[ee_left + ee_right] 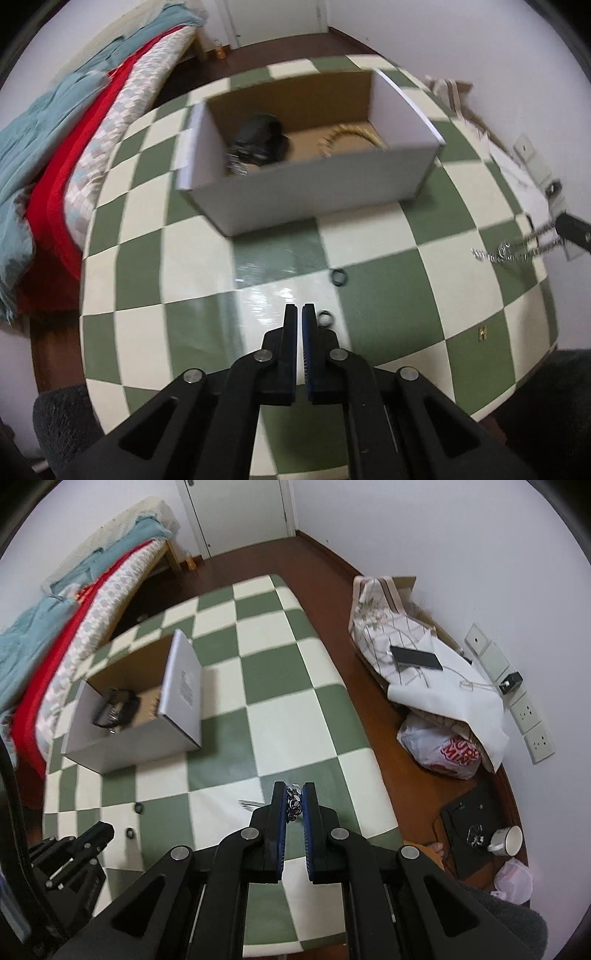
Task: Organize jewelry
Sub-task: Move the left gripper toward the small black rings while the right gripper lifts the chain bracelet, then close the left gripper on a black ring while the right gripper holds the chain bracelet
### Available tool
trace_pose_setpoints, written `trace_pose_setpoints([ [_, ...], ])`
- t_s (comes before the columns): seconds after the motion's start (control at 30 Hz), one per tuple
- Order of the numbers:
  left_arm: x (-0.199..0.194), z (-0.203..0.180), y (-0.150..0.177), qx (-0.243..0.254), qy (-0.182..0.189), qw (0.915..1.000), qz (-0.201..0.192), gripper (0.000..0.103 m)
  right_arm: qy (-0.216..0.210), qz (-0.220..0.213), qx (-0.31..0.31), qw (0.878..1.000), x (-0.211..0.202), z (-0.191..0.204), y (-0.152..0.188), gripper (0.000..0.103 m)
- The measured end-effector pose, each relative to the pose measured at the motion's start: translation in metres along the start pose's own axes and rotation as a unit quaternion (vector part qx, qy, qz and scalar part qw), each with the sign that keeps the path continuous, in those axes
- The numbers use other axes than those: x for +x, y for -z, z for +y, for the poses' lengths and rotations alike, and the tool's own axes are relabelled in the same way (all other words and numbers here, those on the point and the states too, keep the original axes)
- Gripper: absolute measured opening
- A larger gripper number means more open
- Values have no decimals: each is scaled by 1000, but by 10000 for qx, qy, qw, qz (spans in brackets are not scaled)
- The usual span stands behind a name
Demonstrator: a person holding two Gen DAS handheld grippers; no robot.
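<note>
Overhead, two hand-held grippers hang above a table (388, 266) covered in green and cream checks. The left gripper (300, 314) has its two fingers pressed together with nothing between them, hovering low over the near part of the table. Just beside its tip, to the right, a small dark ring (326, 317) lies on the cloth, and a second dark ring (338, 276) lies a little farther in. A tiny gold clasp-like piece (482, 333) sits well apart, toward the right edge.

The right gripper (294, 801) is clamped on a silver chain (294, 802), which bunches between the blue pads; in the left view the chain (517, 249) dangles sideways from that gripper's tip, blurred.

Beyond both grippers stands an open white cardboard box (310, 195) with a brown inside. Lying in it are a dark band-like item (260, 140), too blurred to identify, and a gold bracelet (351, 138) curled against the front wall.

Left of the table runs a bed (55, 638) with red and teal covers. To the right, on the brown floor, a phone (415, 658) rests on a heap of pale cloth, near a plastic bag (441, 751) and a white mug (508, 840).
</note>
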State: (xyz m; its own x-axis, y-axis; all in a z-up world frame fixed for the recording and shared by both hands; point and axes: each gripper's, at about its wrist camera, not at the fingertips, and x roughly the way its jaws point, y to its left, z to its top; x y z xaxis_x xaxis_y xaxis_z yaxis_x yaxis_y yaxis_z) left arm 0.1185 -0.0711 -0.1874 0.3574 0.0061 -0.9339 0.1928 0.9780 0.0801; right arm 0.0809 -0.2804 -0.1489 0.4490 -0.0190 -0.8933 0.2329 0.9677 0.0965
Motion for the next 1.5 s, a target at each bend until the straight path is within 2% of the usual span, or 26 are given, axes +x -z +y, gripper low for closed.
trace_pose_setpoints([
  [0.33, -39, 48, -7, -389, 48, 9987, -335, 0, -356, -258, 8, 9990, -39, 10, -6, 8],
  [0.43, -38, 49, -7, -425, 289, 9981, -349, 2, -452, -332, -34, 9984, -49, 16, -10, 8],
  [0.53, -21, 38, -1, -482, 478, 9976, -142, 6, -495, -391, -91, 9980, -54, 23, -13, 8],
  [0.57, -15, 34, 0, -452, 453, 9979, -100, 12, -505, -395, -110, 9979, -54, 25, -13, 8],
  [0.63, 2, 19, 6, -322, 332, 9989, -4, 46, -492, -370, -135, 9980, -50, 29, -13, 8],
  [0.67, 7, 15, 7, -290, 326, 9990, 33, 72, -485, -347, -138, 9981, -47, 29, -13, 8],
  [0.7, 17, 8, 9, -212, 295, 9993, 82, 75, -469, -290, -132, 9984, -42, 30, -12, 8],
  [0.87, 40, -14, 16, 140, 27, 9994, 311, 74, -421, -43, -80, 9991, -21, 27, -4, 8],
  [0.93, 39, -18, 19, 202, -11, 9996, 198, 71, -387, -5, -93, 9992, -17, 26, -1, 8],
  [0.97, 38, -18, 20, 199, 89, 9997, 144, 55, -374, 6, -93, 9993, -16, 25, 0, 8],
  [1.0, 36, -19, 20, 204, 229, 9995, 109, 26, -364, 13, -89, 9993, -15, 24, 0, 8],
  [1.03, 35, -20, 19, 249, 282, 9993, 91, 13, -352, 20, -81, 9993, -13, 22, 1, 8],
  [1.07, 35, -24, 18, 348, 181, 9992, 104, 4, -344, 25, -72, 9994, -12, 21, 1, 8],
  [1.37, 29, -28, 19, 414, 149, 9990, 96, 0, -334, -34, -91, 9994, -14, 21, -3, 8],
  [1.5, 17, -25, 16, 406, 129, 9991, -83, 0, -369, -117, -110, 9992, -24, 23, -6, 8],
])
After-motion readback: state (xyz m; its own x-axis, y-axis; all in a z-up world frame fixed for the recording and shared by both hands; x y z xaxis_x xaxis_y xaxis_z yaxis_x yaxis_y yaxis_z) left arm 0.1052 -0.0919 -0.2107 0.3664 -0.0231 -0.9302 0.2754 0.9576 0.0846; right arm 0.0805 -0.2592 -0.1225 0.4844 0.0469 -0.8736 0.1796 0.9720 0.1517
